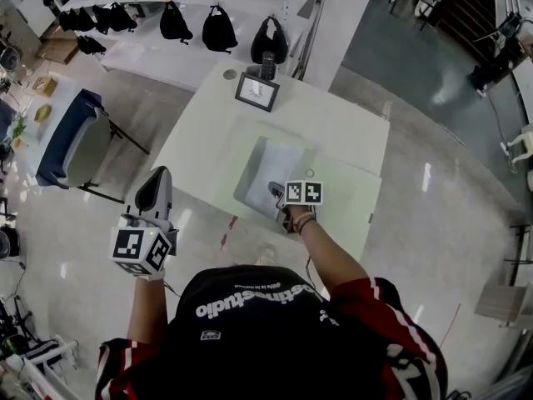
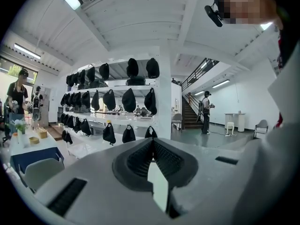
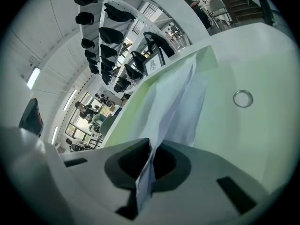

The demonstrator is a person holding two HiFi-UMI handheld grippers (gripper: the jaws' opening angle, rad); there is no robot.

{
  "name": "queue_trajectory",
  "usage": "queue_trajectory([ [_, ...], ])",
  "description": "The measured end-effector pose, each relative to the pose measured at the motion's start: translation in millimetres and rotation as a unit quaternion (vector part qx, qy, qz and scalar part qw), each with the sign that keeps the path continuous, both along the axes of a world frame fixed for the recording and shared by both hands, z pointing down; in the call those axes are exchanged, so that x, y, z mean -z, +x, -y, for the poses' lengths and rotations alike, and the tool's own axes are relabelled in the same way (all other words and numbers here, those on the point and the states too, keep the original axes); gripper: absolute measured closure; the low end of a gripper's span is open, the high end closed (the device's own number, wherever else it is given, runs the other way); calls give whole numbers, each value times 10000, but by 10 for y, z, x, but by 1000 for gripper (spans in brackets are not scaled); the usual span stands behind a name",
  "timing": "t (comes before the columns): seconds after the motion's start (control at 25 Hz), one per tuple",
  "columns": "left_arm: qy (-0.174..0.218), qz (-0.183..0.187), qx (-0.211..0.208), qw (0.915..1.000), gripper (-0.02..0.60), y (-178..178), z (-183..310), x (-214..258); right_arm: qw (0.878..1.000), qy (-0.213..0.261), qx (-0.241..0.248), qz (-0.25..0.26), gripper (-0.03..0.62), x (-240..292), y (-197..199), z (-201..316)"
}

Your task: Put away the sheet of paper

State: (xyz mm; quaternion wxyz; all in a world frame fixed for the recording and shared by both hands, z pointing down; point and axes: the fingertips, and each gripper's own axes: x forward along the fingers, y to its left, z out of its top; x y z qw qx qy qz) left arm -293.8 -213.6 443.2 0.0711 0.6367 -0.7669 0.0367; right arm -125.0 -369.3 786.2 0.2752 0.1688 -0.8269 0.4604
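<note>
White paper is what our right gripper (image 1: 275, 192) has hold of: its 2 jaws are pressed together on the near edge of the sheet of paper (image 1: 271, 165), and the edge stands thin between the pads in the right gripper view. From there the sheet bends away from the jaws and lies on the pale green mat (image 1: 354, 207) that covers the near part of the white table (image 1: 341, 115). A small metal ring (image 3: 243, 98) sits on the mat just to the right of the sheet. A framed picture (image 1: 256, 91) stands at the table's far edge. We hold our left gripper (image 1: 157, 176) off the table's left side, above the floor, its 2 jaws meeting at the tips with nothing between them, pointed toward shelves of black bags (image 2: 129, 100).
</note>
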Motion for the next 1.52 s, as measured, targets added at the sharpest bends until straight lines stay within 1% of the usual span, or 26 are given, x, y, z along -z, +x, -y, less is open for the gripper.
queue_trajectory([
  [0.08,-23,-4,-38,10000,577,-14,0,-5,9998,193,44,-96,555,-3,23,15],
  [0.12,-32,-9,-59,10000,576,-14,-7,-5,9995,275,41,-140,520,-2,46,17],
  [0.28,-18,0,-192,9998,577,4,14,14,9981,510,-92,-321,428,18,150,62],
  [0.32,-12,2,-233,9997,577,9,28,17,9973,604,-129,-391,419,18,177,89],
  [0.48,25,-6,-374,9993,577,7,61,50,9891,1148,-269,-884,325,42,315,190],
  [0.56,47,-18,-435,9990,575,-9,64,75,9851,1306,-383,-1052,299,64,381,212],
  [0.92,226,-115,-718,9971,577,-42,138,152,9793,1405,-856,-1177,310,199,684,247],
  [1.04,278,-141,-894,9955,576,16,227,172,9762,1499,-1010,-1201,318,318,814,272],
  [1.32,425,-209,-1449,9883,576,241,515,236,9686,1695,-1428,-1128,327,656,1157,216],
  [1.52,542,-215,-1780,9823,577,344,655,318,9586,1958,-1769,-1070,332,976,1378,155],
])
